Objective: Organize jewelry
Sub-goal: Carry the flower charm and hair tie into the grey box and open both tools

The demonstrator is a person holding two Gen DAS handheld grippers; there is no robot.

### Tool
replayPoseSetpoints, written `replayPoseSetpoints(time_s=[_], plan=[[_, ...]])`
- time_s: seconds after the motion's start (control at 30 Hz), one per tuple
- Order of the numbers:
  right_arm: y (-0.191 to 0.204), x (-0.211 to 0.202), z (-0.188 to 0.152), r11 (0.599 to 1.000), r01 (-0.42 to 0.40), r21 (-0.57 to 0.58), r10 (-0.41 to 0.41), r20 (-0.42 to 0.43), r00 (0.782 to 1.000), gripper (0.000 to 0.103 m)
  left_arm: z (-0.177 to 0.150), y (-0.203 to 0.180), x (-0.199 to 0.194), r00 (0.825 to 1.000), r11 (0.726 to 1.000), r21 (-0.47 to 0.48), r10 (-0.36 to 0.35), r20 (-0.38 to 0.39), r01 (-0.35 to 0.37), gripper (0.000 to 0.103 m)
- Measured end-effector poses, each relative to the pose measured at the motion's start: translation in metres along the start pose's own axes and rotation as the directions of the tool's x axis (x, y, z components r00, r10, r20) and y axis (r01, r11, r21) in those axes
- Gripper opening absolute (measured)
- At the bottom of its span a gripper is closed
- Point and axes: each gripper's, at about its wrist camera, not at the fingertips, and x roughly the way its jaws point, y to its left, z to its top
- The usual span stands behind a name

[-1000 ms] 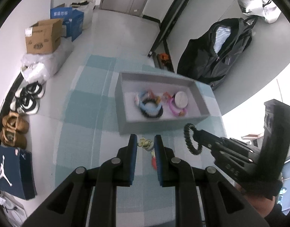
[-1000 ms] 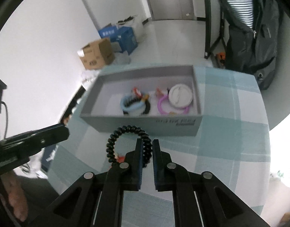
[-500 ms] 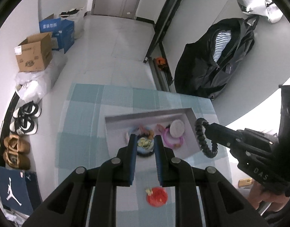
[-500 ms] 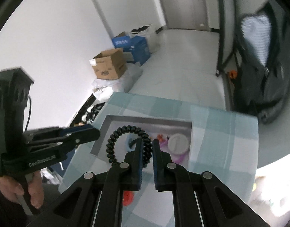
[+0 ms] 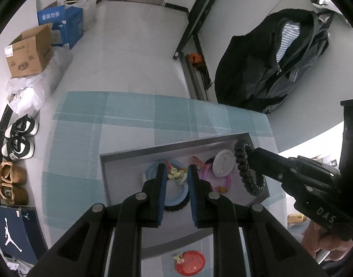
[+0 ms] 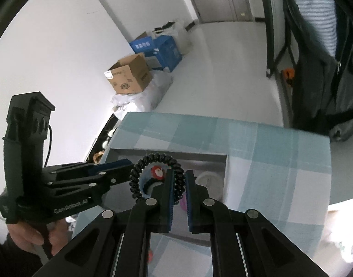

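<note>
A grey tray (image 5: 167, 149) on the checked tablecloth holds a blue ring (image 5: 176, 196), a pink ring (image 5: 223, 182) and a white disc (image 5: 223, 162). My left gripper (image 5: 176, 175) is shut on a small yellow flower clip (image 5: 175, 174) and holds it above the tray. My right gripper (image 6: 178, 180) is shut on a black spiral hair tie (image 6: 139, 180), also above the tray (image 6: 176, 153); the tie shows in the left wrist view (image 5: 245, 168) over the tray's right end. A red round clip (image 5: 191, 262) lies on the cloth in front of the tray.
The table's far edge (image 5: 130, 93) drops to a white floor. Cardboard and blue boxes (image 5: 28, 50) and shoes (image 5: 17, 143) are on the left. A black backpack (image 5: 275, 64) leans against the right wall.
Both grippers have risen and moved forward over the tray, carrying the flower clip and the black hair tie. The red clip stays on the cloth.
</note>
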Motion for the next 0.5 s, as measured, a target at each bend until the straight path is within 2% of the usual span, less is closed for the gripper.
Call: replayPoseSetpoints(time_s=[0.27,0.43,0.47,0.5], plan=[[-0.001,0.007,0.003,1.000,0.005,0.000,-0.005,-0.018,1.000,0.008,0.002,-0.001,0.006,1.000,1.000,-0.020,0.002,-0.019,-0.002,0.014],[0.005,0.003,0.003,0.999,0.023,-0.035,-0.023,0.006,1.000,0.011,0.003,-0.008,-0.001,1.000,1.000,0.017,-0.003,0.000,0.003,0.017],[0.006,0.002,0.002,0.999,0.028,-0.044,-0.027,0.016,1.000,0.011,0.002,-0.009,-0.002,1.000,1.000,0.026,0.005,0.003,-0.005,0.029],[0.007,0.001,0.002,0.998,0.029,-0.053,-0.028,0.021,0.999,0.012,0.002,-0.010,-0.005,1.000,1.000,0.031,0.006,0.016,-0.007,0.050]])
